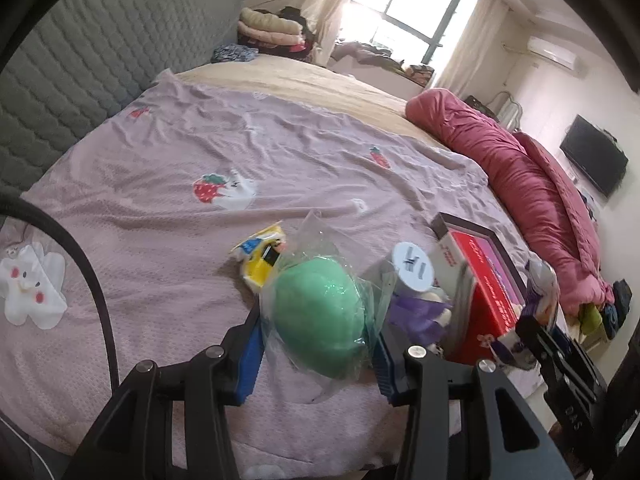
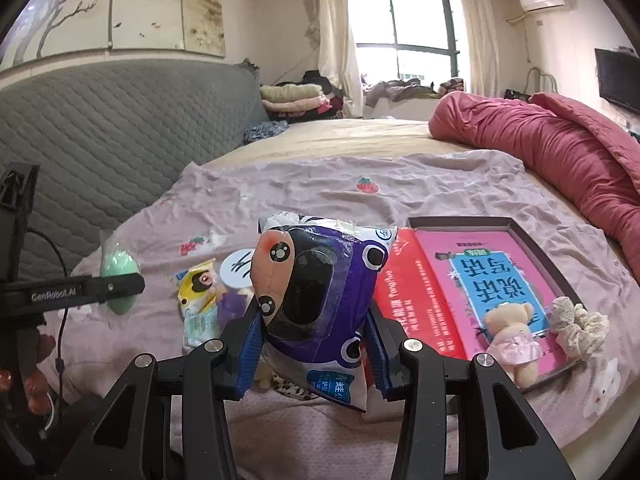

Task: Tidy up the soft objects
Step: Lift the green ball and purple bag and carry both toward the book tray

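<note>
Left gripper (image 1: 318,344): jaws pinching the green soft ball (image 1: 320,320) in clear wrap, held just above the pink sheet (image 1: 160,152), left of the red box (image 1: 486,280).
Right gripper (image 2: 312,344): jaws clamped on the purple frog packet (image 2: 320,300), lifted, just left of the red box (image 2: 460,280).
Landmark: red box lies open on the sheet; pink booklet (image 2: 496,276) inside.
Only in right view: small teddy in pink dress (image 2: 510,336) and lace scrunchie (image 2: 580,326), both at the box's near edge, touching or nearly so, can't tell. Left gripper (image 2: 120,284) shows from the side w/ green ball (image 2: 119,270), well left of the box.
Only in left view: box's upright side wall; right gripper (image 1: 536,320) w/ packet (image 1: 542,288) at the box's right corner.
Both views: yellow snack packet (image 1: 260,256) (image 2: 196,292) and white round tag (image 1: 414,266) (image 2: 240,268) on a purple toy (image 1: 420,312), on the sheet left of the box, btw it and the ball.
Behind the box: rolled red quilt (image 2: 540,140), grey headboard (image 1: 80,60).
</note>
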Tool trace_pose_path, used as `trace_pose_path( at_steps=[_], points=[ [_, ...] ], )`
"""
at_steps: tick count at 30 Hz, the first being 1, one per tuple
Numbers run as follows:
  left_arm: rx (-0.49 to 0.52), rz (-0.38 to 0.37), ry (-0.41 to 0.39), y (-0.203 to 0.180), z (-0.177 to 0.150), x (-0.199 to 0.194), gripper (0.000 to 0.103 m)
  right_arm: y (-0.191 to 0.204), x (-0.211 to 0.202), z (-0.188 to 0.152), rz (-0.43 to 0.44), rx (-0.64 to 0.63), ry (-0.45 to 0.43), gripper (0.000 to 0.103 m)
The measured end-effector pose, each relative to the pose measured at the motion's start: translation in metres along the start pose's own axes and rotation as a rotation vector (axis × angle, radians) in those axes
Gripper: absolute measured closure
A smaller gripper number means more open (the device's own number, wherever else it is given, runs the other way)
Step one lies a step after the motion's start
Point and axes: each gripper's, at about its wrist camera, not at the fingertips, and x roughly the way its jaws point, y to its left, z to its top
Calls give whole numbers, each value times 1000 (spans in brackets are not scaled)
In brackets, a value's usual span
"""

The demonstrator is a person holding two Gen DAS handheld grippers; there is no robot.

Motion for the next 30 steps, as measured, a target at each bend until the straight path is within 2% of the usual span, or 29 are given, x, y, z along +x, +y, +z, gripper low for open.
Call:
trace_pose_path(
  at_steps=[18, 30],
  points=[
    [137, 4, 9, -66, -5, -16, 56, -19, -31, 10, -22, -6, -105, 56],
    [235, -39, 20, -120, -9, -17, 56, -60, -51, 16, -48, 109, -148, 56]
  ],
)
